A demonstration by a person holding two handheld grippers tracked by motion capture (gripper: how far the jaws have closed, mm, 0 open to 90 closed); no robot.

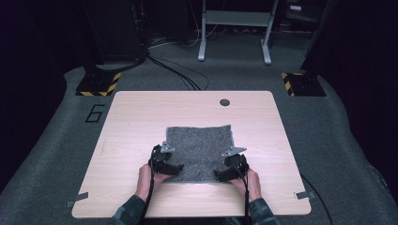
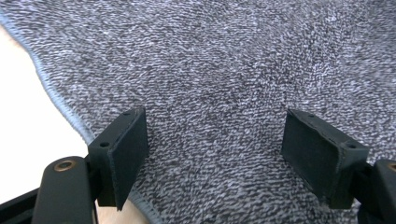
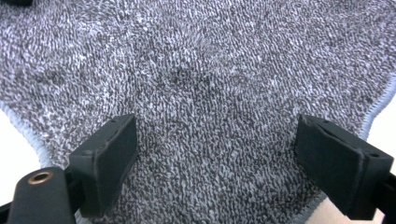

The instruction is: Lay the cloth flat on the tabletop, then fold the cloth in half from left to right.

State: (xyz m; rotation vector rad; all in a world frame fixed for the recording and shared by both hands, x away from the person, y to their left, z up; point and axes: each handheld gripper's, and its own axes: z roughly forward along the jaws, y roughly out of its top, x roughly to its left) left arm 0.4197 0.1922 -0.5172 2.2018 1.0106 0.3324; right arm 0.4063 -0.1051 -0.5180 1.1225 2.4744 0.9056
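High view: pale wooden table (image 1: 141,122) on grey carpet (image 1: 56,140), grey towel (image 1: 199,140) beneath both grippers' spread jaws.

- A light wooden table (image 1: 136,122) with rounded corners stands on grey carpeted floor (image 1: 338,136).
- A round dark cable hole (image 1: 225,102) sits near the table's far edge, right of centre.
- A grey speckled towel (image 1: 199,147) lies flat on the tabletop, spread toward the near side, its near edge close to the person's hands; a pale stitched hem (image 2: 56,100) borders it against the bare wood.
- Strips of grey tape (image 1: 76,200) mark the two near corners of the table.
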